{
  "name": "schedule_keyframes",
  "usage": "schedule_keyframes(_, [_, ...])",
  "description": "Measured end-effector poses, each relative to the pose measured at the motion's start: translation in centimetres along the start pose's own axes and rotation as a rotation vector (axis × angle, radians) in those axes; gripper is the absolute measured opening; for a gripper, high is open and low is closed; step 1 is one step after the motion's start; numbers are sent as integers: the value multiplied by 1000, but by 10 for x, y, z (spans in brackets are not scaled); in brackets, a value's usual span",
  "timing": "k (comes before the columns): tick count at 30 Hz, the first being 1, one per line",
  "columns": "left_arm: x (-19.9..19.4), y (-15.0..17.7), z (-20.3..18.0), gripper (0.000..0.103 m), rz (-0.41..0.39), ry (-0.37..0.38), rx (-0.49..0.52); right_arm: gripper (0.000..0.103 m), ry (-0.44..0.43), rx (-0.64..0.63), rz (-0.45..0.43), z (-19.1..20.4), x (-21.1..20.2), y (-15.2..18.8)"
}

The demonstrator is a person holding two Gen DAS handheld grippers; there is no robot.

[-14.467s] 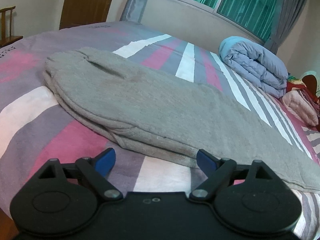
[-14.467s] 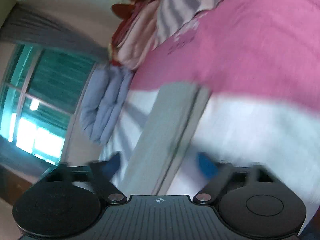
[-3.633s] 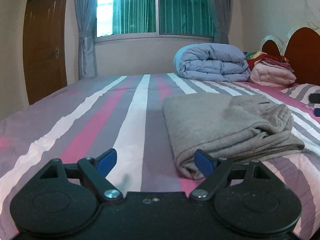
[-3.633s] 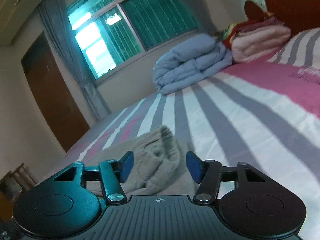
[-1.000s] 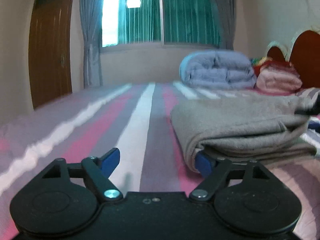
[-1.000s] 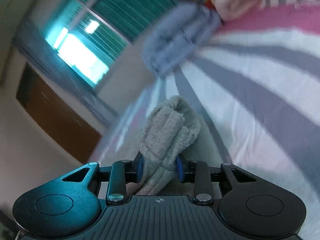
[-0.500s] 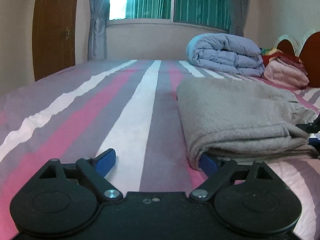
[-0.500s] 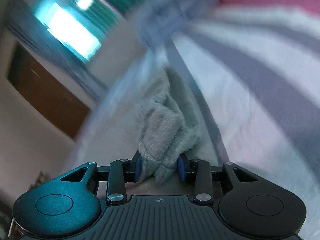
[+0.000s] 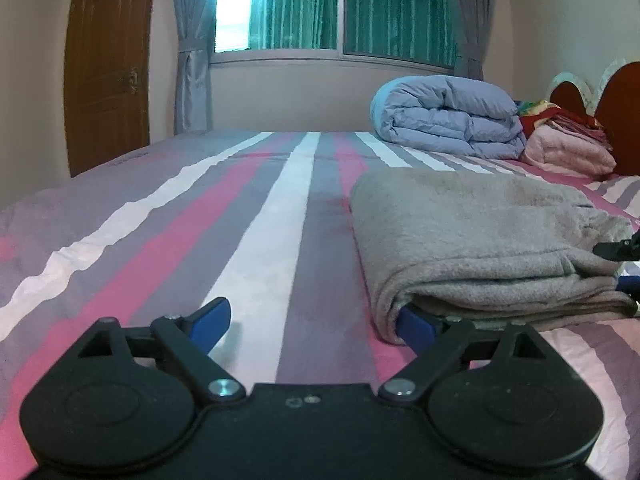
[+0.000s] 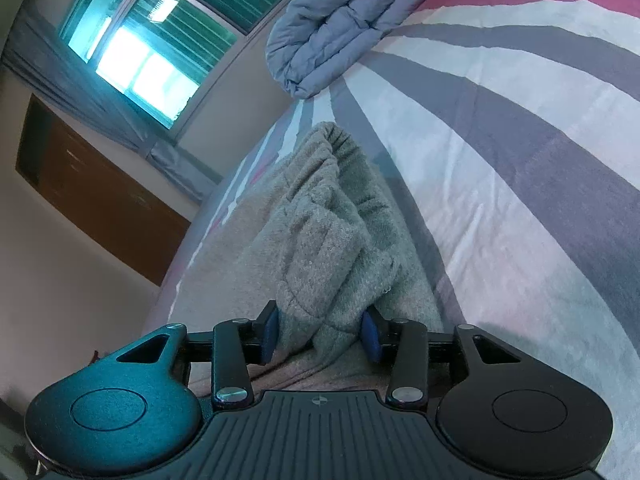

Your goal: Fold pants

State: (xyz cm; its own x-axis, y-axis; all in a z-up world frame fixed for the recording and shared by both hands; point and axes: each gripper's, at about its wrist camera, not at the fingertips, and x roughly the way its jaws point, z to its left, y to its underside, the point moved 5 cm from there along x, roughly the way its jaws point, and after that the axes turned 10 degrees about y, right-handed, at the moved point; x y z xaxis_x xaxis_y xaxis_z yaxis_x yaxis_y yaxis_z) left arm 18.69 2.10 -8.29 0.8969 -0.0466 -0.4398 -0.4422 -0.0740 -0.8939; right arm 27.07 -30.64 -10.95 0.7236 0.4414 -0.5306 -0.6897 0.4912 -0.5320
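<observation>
A wooden door (image 9: 106, 64) stands at the upper left of the left wrist view, beside grey curtains (image 9: 192, 44) and a green-draped window (image 9: 336, 4), as a bed (image 9: 180, 216) in pink, white and grey stripes fills the middle of the frame. At the bottom, the left gripper (image 9: 310, 320) is spread wide and released: its left blue finger rests over bare sheet, while its right blue fingertip is tucked at the near corner of the folded grey pants (image 9: 480, 232), between the lower layers, with nothing clamped between the two fingers. The pants lie as a flat, layered stack at centre right of the bed. Behind them, at the upper right, sit a rolled blue comforter (image 9: 448, 116), a pink folded blanket (image 9: 568, 152) and a reddish headboard (image 9: 616, 108). At the far right edge, a dark part of the right gripper (image 9: 620, 250) shows against the pants' end. In the tilted right wrist view, the window (image 10: 140, 28) and door (image 10: 92, 196) sit at upper left, the comforter (image 10: 340, 20) at top centre. At lower centre the right gripper (image 10: 320, 334) has a bunched fold of the pants (image 10: 328, 240) between its blue pads, which press on the cloth on both sides as the jaws are opening. The striped sheet (image 10: 520, 140) sweeps across the right.
</observation>
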Motion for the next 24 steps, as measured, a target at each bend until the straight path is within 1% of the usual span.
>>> schedule_keyframes(4, [4, 1, 0, 83, 2, 7, 6, 44, 4, -9, -4, 3, 0, 0])
schedule_keyframes(6, [2, 0, 2, 80, -11, 10, -10, 44, 5, -17, -4, 4, 0, 0])
schedule_keyframes(7, [1, 0, 6, 81, -17, 7, -33, 43, 5, -24, -11, 5, -1, 1])
schedule_keyframes(8, [3, 1, 6, 81, -12, 11, -41, 38, 11, -42, -31, 7, -4, 1])
schedule_keyframes(9, [4, 2, 5, 83, -7, 4, -35, 38, 31, -49, -40, 6, -4, 1])
schedule_keyframes(11, [5, 1, 5, 83, -8, 5, -46, 38, 39, -17, -31, 1, -1, 2])
schedule_keyframes(13, [6, 0, 9, 87, 2, 7, -60, 38, 52, -45, -36, 6, -2, 3])
schedule_keyframes(15, [4, 0, 10, 87, 14, 13, -57, 39, 53, -65, -31, 9, -4, 4])
schedule_keyframes(16, [2, -1, 10, 87, 14, 19, -57, 42, 50, -65, -30, 9, -7, 4])
schedule_keyframes(18, [-7, -2, 13, 86, 14, 29, -68, 43, 35, -49, -32, 8, -17, 4])
schedule_keyframes(19, [-13, -4, 14, 87, 7, 40, -79, 43, 31, -42, -39, 7, -24, 4])
schedule_keyframes(21, [-31, -8, 15, 89, -42, 47, -96, 44, 17, -27, -58, 5, -38, 0])
schedule_keyframes(22, [-40, -11, 15, 90, -69, 47, -95, 44, 10, -21, -79, 3, -47, -1])
schedule_keyframes(24, [-51, -17, 16, 92, -123, 42, -102, 44, 29, -35, -144, 2, -62, -4])
